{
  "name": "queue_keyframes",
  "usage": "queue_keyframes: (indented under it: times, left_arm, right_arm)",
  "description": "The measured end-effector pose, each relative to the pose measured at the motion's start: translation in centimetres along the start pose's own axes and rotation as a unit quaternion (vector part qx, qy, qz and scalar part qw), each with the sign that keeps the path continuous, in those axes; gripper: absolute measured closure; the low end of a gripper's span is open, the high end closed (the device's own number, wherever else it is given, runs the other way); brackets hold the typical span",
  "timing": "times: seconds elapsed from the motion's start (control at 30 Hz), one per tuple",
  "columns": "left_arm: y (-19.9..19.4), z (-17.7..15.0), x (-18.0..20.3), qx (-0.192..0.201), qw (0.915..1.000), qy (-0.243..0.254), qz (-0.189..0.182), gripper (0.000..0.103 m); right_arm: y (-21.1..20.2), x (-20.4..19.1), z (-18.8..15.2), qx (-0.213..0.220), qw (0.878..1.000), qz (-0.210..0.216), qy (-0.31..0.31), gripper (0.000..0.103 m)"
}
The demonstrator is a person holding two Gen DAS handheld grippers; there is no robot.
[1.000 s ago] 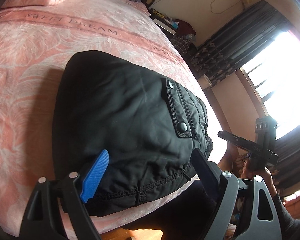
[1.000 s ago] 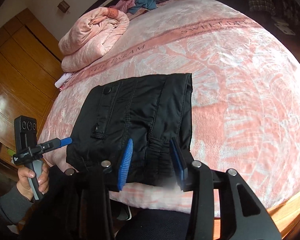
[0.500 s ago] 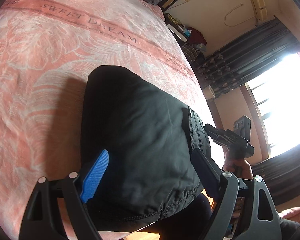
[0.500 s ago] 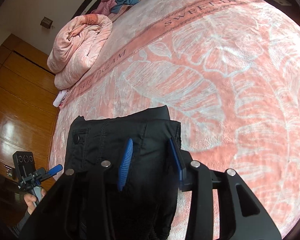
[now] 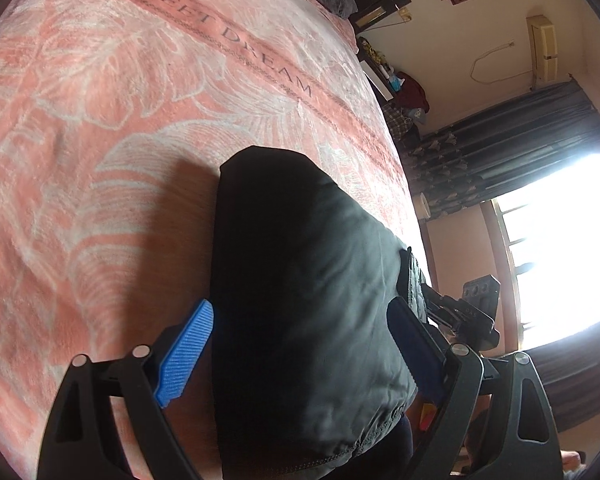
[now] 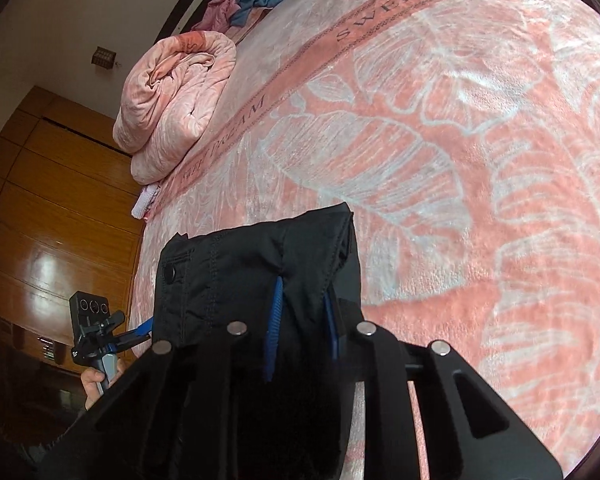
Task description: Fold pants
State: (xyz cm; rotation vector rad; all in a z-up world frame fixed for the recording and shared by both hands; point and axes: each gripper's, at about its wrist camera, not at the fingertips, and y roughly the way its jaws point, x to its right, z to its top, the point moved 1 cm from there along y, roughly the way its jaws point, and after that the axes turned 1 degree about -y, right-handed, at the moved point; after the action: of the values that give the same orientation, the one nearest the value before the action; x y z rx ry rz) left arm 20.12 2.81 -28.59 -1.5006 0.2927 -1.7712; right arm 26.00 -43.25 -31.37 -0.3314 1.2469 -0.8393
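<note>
The black pants [image 5: 300,300] lie folded on the pink bed near its front edge, also seen in the right wrist view [image 6: 252,272]. My left gripper [image 5: 300,344] is wide open, its blue fingers [image 5: 184,352] on either side of the near end of the pants. My right gripper [image 6: 300,320] has its blue fingers close together around a fold of the pants fabric, which bunches up between them. The left gripper shows from the side in the right wrist view [image 6: 140,328] at the pants' left edge.
A pink "SWEET DREAM" blanket [image 6: 460,120] covers the bed. A rolled pink quilt [image 6: 172,104] lies at the far left, with loose clothes [image 6: 244,4] beyond it. A wooden wardrobe [image 6: 40,220] stands left. Curtains and a bright window [image 5: 560,240] are on the right.
Both grippers moved forward onto the near end of the pants. The right fingers narrowed and pinched the fabric. The left stayed open, now straddling the pants.
</note>
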Motion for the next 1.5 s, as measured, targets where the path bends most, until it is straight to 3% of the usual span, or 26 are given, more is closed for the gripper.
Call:
queue_keyframes:
  times: [0.1, 0.17, 0.2, 0.23, 0.3, 0.4, 0.47, 0.53, 0.6, 0.67, 0.7, 0.73, 0.8, 0.87, 1.0, 1.07, 1.2, 1.5]
  left_arm:
    - [0.0, 0.2, -0.2, 0.008, 1.0, 0.0, -0.002, 0.014]
    - [0.0, 0.1, -0.5, 0.002, 1.0, -0.008, 0.002, 0.014]
    - [0.1, 0.1, -0.6, 0.0, 0.9999, -0.011, 0.005, 0.014]
    - [0.1, 0.2, -0.7, -0.001, 0.9999, -0.011, 0.008, 0.014]
    - [0.0, 0.4, -0.6, -0.001, 0.9999, -0.003, 0.011, 0.014]
    - [0.0, 0.6, -0.8, -0.002, 0.9998, -0.001, 0.018, 0.013]
    - [0.6, 0.7, -1.1, -0.011, 0.9997, -0.009, 0.02, 0.012]
    - [1.7, 0.6, -1.0, -0.033, 0.9992, -0.007, 0.023, 0.012]
    - [2.4, 0.5, -0.6, -0.046, 0.9984, 0.002, 0.033, 0.012]
    - [2.2, 0.6, -0.3, -0.051, 0.9985, 0.003, 0.018, 0.012]
    - [2.0, 0.9, -0.3, -0.054, 0.9985, 0.001, 0.009, 0.012]
    - [1.9, 1.2, -0.5, -0.06, 0.9982, -0.004, 0.001, 0.011]
    - [2.1, 2.2, -1.3, -0.08, 0.9963, -0.023, -0.019, 0.007]
    - [2.8, 3.1, -2.6, -0.107, 0.9921, -0.053, -0.037, 0.006]
    - [4.2, 4.0, -4.5, -0.154, 0.9824, -0.087, -0.062, 0.004]
    - [4.9, 4.0, -4.9, -0.18, 0.9769, -0.084, -0.079, 0.004]
    - [5.7, 3.7, -5.3, -0.21, 0.9725, -0.067, -0.076, 0.004]
    - [8.3, 2.4, -5.2, -0.239, 0.9638, -0.065, -0.098, 0.004]
  right_arm:
    - [0.6, 0.4, 0.6, 0.003, 1.0, 0.003, 0.007, 0.086]
    - [1.0, 1.2, 0.4, -0.004, 1.0, -0.005, 0.015, 0.073]
    - [0.9, 1.6, 0.3, -0.007, 1.0, -0.004, 0.022, 0.06]
    - [0.4, 1.9, 0.1, -0.007, 1.0, -0.002, 0.029, 0.058]
    - [-1.4, 1.4, -0.1, 0.013, 1.0, -0.02, 0.018, 0.057]
    - [-3.5, -0.2, -1.0, 0.032, 0.999, -0.014, 0.0, 0.057]
    - [-2.7, -1.0, -2.0, 0.007, 0.999, -0.031, -0.026, 0.057]
    - [-1.1, -0.5, -2.9, -0.029, 0.995, -0.084, -0.043, 0.054]
    - [-1.3, -0.1, -3.2, -0.024, 0.994, -0.094, -0.043, 0.049]
    - [-2.9, 0.3, -3.1, -0.011, 0.998, -0.061, -0.018, 0.032]
    - [-3.4, 0.7, -3.0, -0.015, 0.999, -0.042, 0.0, 0.007]
    - [-3.7, 1.3, -3.0, -0.027, 0.999, -0.018, 0.021, 0.002]
    - [-3.4, 3.3, -3.1, -0.073, 0.993, 0.04, 0.079, 0.002]
    - [-2.7, 5.3, -3.4, -0.104, 0.983, 0.071, 0.134, 0.002]
    - [-1.8, 6.4, -3.3, -0.132, 0.977, 0.081, 0.147, 0.002]
    - [-1.6, 6.3, -3.1, -0.138, 0.976, 0.089, 0.144, 0.002]
    - [-1.0, 5.9, -2.9, -0.152, 0.974, 0.095, 0.141, 0.002]
    - [1.3, 4.4, -2.5, -0.175, 0.969, 0.109, 0.137, 0.002]
